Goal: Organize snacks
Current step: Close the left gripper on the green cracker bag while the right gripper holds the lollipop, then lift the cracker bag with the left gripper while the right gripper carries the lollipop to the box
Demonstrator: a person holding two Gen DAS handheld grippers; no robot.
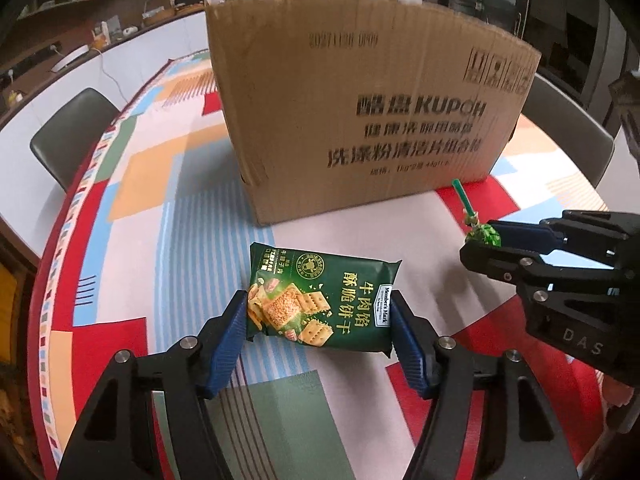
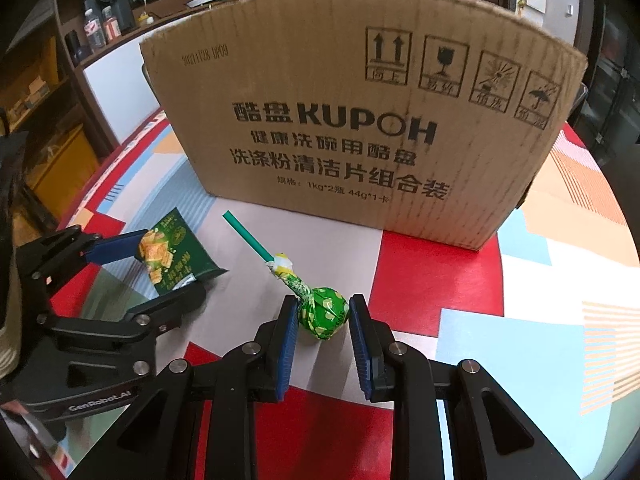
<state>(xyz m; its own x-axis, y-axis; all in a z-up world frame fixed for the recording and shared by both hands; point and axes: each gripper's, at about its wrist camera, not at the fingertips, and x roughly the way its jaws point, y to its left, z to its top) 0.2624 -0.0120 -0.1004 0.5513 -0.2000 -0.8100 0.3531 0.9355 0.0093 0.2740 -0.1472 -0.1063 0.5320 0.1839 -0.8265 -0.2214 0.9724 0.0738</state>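
Both claws are gripping now, left claw [image 1: 320, 312] pinching the cracker packet [image 1: 320, 300] and right claw [image 2: 323, 320] the lollipop [image 2: 322, 312], with the cardboard box [image 1: 360, 112] looming straight ahead at frame top, its opening hidden.

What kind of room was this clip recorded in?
Most likely a home dining area. A round table with a colourful patterned cloth has dining chairs around it, and behind it a counter holds bottles and small appliances. A cardboard box stands on the table.
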